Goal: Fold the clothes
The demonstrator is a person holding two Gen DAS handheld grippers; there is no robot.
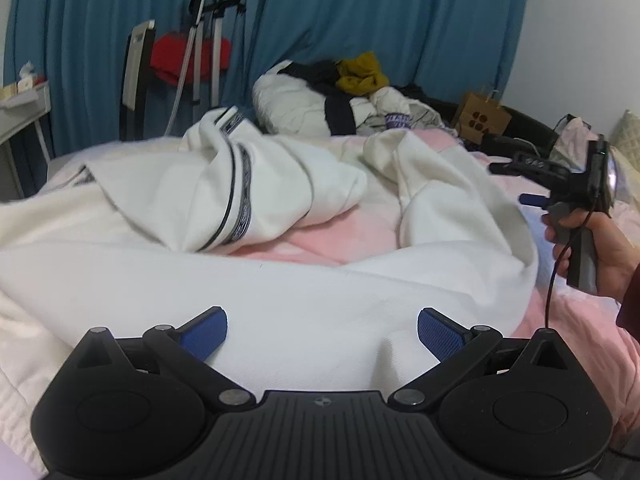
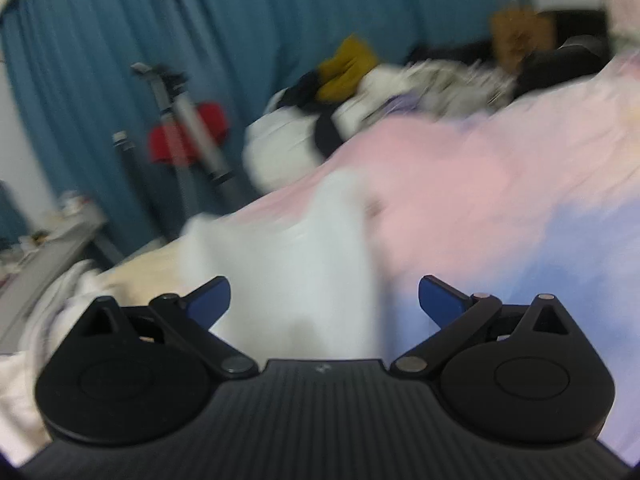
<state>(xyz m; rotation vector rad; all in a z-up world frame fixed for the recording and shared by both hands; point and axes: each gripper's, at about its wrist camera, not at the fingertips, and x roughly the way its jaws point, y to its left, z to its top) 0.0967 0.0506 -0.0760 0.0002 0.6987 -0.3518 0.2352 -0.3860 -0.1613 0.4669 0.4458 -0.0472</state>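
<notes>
Blue curtains [image 1: 360, 20] back a bed spread with a pink cover [image 1: 320, 240], on which a white garment [image 1: 280, 280] with dark striped trim lies crumpled and largely unfolded. Progress, as judged: early; no neat fold is visible, one trimmed section is bunched ahead and left of the left gripper [image 1: 322, 332], and smoothing and all folds appear to remain. A further heap of clothes [image 1: 340, 96] waits well beyond the garment, near the curtains.

Left gripper: jaws spread wide, nothing between the pads, white cloth directly beneath and ahead. Right gripper [image 2: 324, 300]: jaws likewise wide apart and gripping nothing, with a flap of the white garment [image 2: 300, 260] just ahead, towards its left finger, and bare pink cover to its right.

View differences: the left wrist view is sharp and shows the garment's full spread, the trim, and the person's right hand [image 1: 592, 248] on the other gripper's handle, off to the right. The right wrist view is motion-blurred; it alone shows the uncovered expanse of pink cover beyond the garment's edge.
</notes>
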